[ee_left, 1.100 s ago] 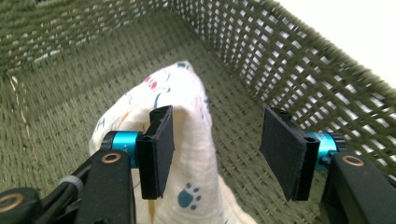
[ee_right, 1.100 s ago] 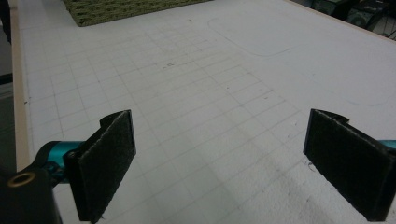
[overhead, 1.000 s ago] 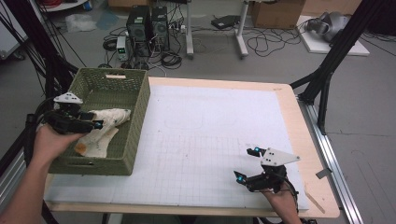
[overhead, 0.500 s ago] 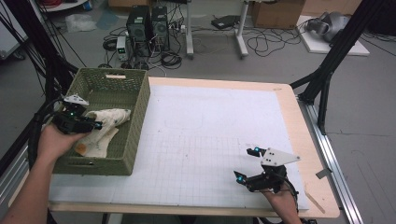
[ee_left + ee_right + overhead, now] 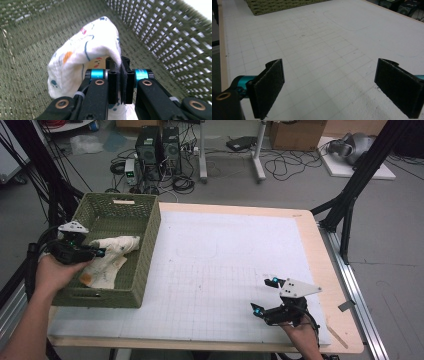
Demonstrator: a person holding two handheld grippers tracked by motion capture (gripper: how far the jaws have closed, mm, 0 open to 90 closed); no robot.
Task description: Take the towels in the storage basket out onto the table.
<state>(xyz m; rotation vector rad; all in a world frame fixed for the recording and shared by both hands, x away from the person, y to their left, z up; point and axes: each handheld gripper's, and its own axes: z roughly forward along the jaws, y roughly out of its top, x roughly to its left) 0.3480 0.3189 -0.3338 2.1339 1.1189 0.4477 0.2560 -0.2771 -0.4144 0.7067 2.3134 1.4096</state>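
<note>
**Cloth pinched inside the basket**

The left gripper (image 5: 119,68) has its jaws pressed together on a fold of the white printed cloth (image 5: 85,52), pinching it inside the green woven basket (image 5: 145,245). The cloth lies on the basket's floor, toward its near end. Well apart from the basket, at the bench's (image 5: 225,215) near right edge, the right gripper (image 5: 337,87) rests with jaws spread wide, holding nothing.

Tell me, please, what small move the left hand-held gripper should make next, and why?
Probably lift straight up. The left hand-held gripper is already shut on a fold of the cloth, which still lies inside the basket, so raising it should clear the wall before carrying it to the mat.
</note>
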